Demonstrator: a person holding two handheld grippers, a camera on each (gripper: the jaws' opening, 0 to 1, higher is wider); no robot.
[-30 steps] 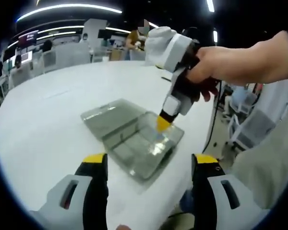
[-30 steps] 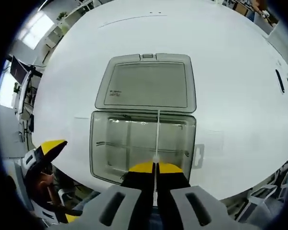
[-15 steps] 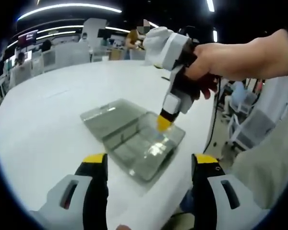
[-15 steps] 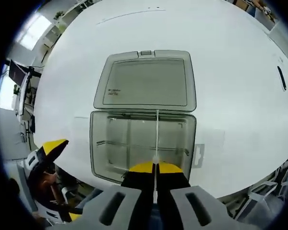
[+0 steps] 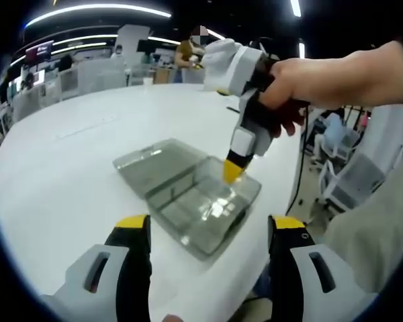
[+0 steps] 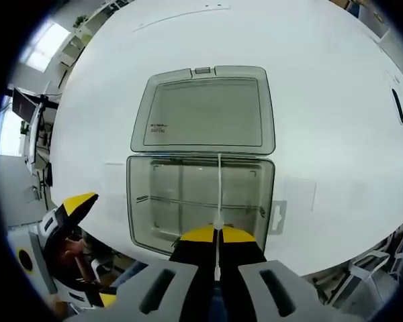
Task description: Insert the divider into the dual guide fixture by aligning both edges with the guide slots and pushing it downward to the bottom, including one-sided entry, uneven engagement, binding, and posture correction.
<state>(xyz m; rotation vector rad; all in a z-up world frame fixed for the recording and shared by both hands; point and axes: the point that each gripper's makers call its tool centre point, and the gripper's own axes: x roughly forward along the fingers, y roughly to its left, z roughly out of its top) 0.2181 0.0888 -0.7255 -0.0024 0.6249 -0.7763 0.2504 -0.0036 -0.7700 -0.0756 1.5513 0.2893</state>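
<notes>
A clear plastic box (image 6: 200,200) with its hinged lid (image 6: 203,111) lying flat open sits on the white table (image 6: 309,100). My right gripper (image 6: 215,235) is shut on a thin clear divider (image 6: 219,191), seen edge-on, which reaches down into the box across its width. In the left gripper view the box (image 5: 191,194) lies ahead, and the right gripper (image 5: 232,172), held by a hand (image 5: 289,94), stands over its far-right side. My left gripper (image 5: 208,231) is open and holds nothing, hanging short of the box near the table's front edge.
The table edge (image 5: 282,201) runs close to the right of the box. Chairs and desks (image 5: 87,74) stand in the room behind. A box latch tab (image 6: 279,218) sticks out on the right side. My left gripper's yellow tip (image 6: 77,204) shows low at the left.
The right gripper has shifted slightly with the divider, rising a little over the box. The left gripper stays still and open.
</notes>
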